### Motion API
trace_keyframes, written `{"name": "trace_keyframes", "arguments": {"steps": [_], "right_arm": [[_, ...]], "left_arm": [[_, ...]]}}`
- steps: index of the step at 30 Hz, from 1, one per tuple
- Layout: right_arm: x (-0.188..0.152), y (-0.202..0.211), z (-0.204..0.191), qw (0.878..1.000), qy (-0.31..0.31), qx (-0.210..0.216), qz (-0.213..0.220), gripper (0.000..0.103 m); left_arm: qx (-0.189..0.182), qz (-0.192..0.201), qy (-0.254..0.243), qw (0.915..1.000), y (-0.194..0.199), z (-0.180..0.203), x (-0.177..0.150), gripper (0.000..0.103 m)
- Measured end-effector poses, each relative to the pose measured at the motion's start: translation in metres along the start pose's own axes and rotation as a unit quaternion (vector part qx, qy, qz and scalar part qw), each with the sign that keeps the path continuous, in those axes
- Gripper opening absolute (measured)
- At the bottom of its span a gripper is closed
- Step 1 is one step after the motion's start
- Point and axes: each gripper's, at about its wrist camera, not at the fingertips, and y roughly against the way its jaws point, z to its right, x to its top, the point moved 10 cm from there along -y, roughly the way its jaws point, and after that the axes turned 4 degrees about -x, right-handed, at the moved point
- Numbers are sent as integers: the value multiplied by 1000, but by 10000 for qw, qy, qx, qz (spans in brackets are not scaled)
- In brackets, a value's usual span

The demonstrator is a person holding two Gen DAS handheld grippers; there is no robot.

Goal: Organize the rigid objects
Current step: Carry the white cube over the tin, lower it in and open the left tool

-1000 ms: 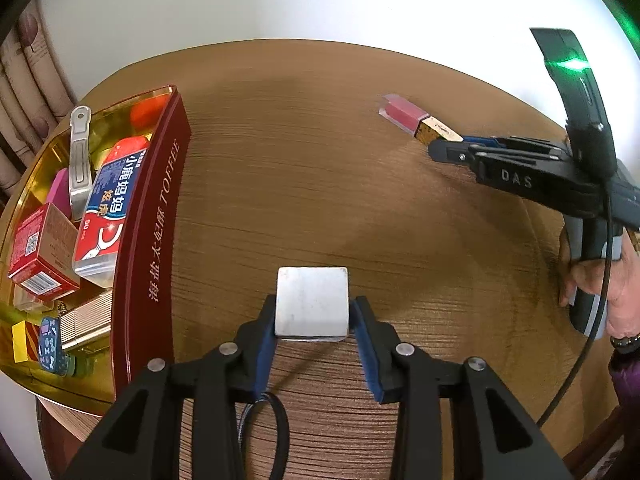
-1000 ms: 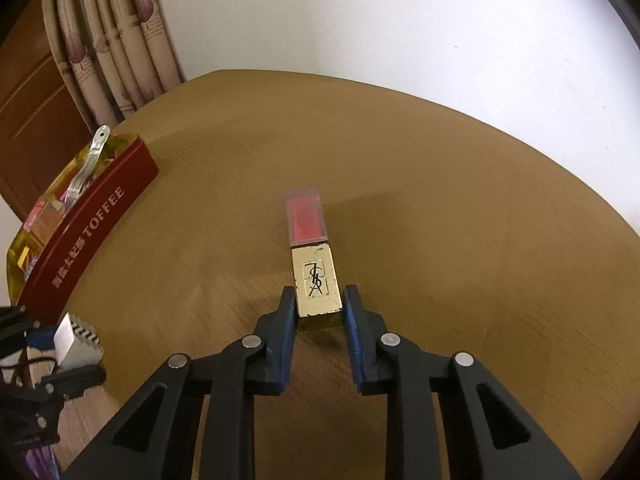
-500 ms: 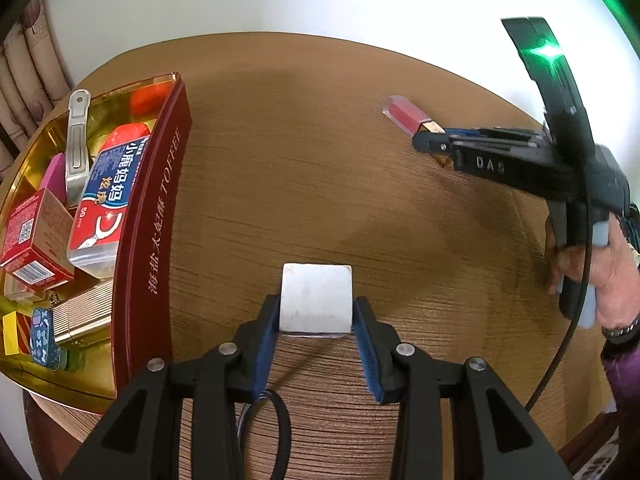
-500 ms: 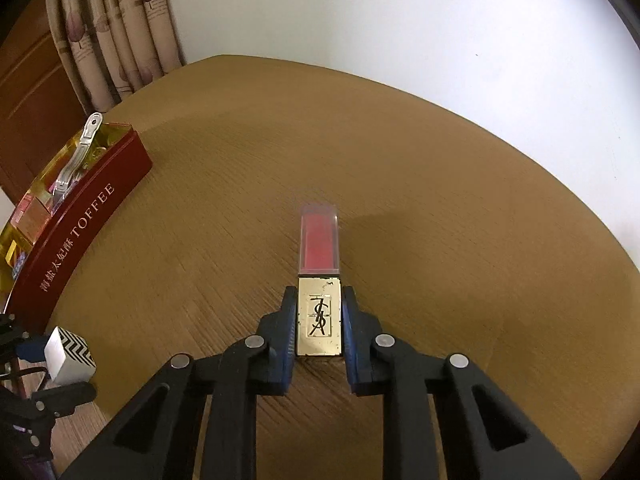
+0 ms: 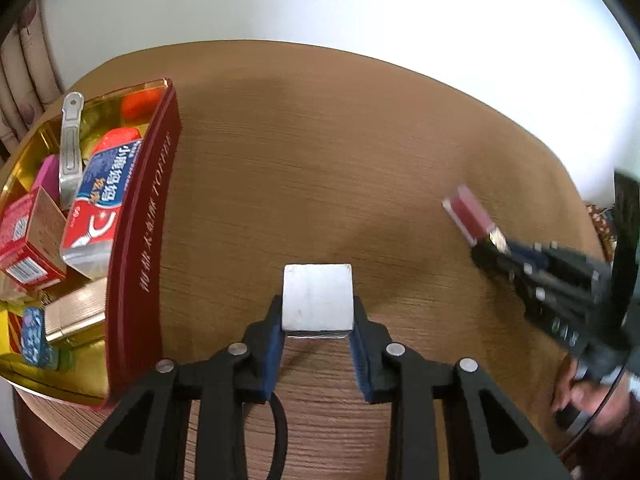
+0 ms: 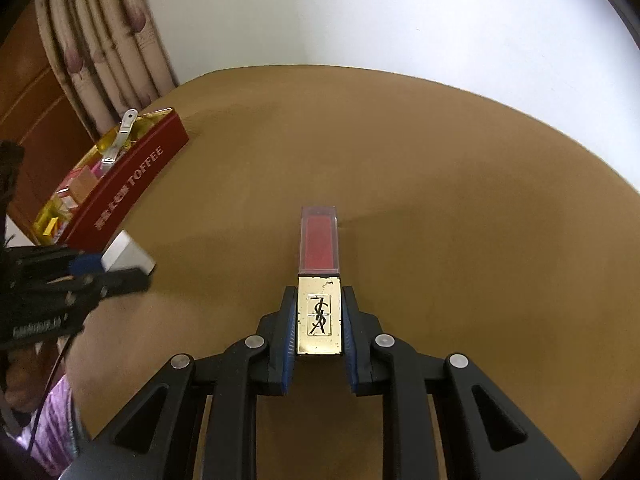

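closing in on two items at once, one view after another:

left wrist view, left hand-held gripper (image 5: 318, 330): its jaws have just been closing, and the blue pads now press both sides of the white cube (image 5: 317, 297), where a second ago they stood slightly off it.
left wrist view, cube: low over the counter (image 5: 304, 168), its base still near or on the wood; i cannot tell which.
left wrist view, tin (image 5: 142, 240): at the left, red wall facing the cube, already holding a toothpaste box (image 5: 102, 196), a metal clip (image 5: 71, 140) and small cartons.
left wrist view, right hand-held gripper (image 5: 490, 242): blurred at the right edge, carrying the lipstick (image 5: 467, 215), which has shifted toward the near right since a second ago.

right wrist view, right hand-held gripper (image 6: 319, 322): narrow, clamped on the gold cap of the lipstick (image 6: 319, 264); the red end points ahead, over the counter (image 6: 440, 168).
right wrist view, lipstick: earlier it lay askew between looser jaws; now it sits straight and gripped.
right wrist view, tin (image 6: 132, 184): far left, well apart from the lipstick.
right wrist view, left hand-held gripper (image 6: 116, 268): at the left edge with the cube (image 6: 128, 256), just beside the tin.

meaning: both grasps look made, so what remains seems to be carrying each piece to the tin; the cube has the shorter way.
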Motion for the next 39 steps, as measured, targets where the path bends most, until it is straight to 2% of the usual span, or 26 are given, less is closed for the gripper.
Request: {"name": "trace_keyframes", "arguments": {"steps": [4, 7, 10, 14, 17, 19, 22, 25, 32, 39], "right_arm": [[-5, 4, 2, 9997, -245, 48, 75, 19], [-7, 5, 1, 9998, -171, -49, 109, 19], [-4, 3, 1, 9998, -193, -19, 108, 19], [-3, 1, -3, 9998, -167, -72, 112, 19], [-3, 1, -4, 9998, -167, -87, 119, 19], [-3, 0, -4, 9997, -167, -93, 119, 19], [-3, 0, -4, 9997, -169, -104, 123, 19], [-3, 0, -4, 9997, -173, -106, 124, 19], [-4, 0, -4, 9997, -165, -141, 124, 19], [-5, 0, -3, 9996, -177, -154, 126, 19]], "left_arm": [[16, -1, -98, 10000, 4, 1, -5, 30], [-10, 16, -121, 9999, 16, -1, -9, 30], [-3, 175, -155, 9997, 40, -5, -10, 30], [107, 347, -25, 9993, 77, -32, -2, 30], [417, 519, 238, 9975, 109, -77, 11, 30], [799, 679, 360, 9938, 130, -119, 30, 30], [1151, 738, 433, 9897, 141, -165, 55, 30], [1385, 689, 512, 9866, 139, -200, 74, 30], [1716, 261, 549, 9833, 89, -254, 101, 30], [1654, 24, 574, 9846, 54, -276, 105, 30]]}}
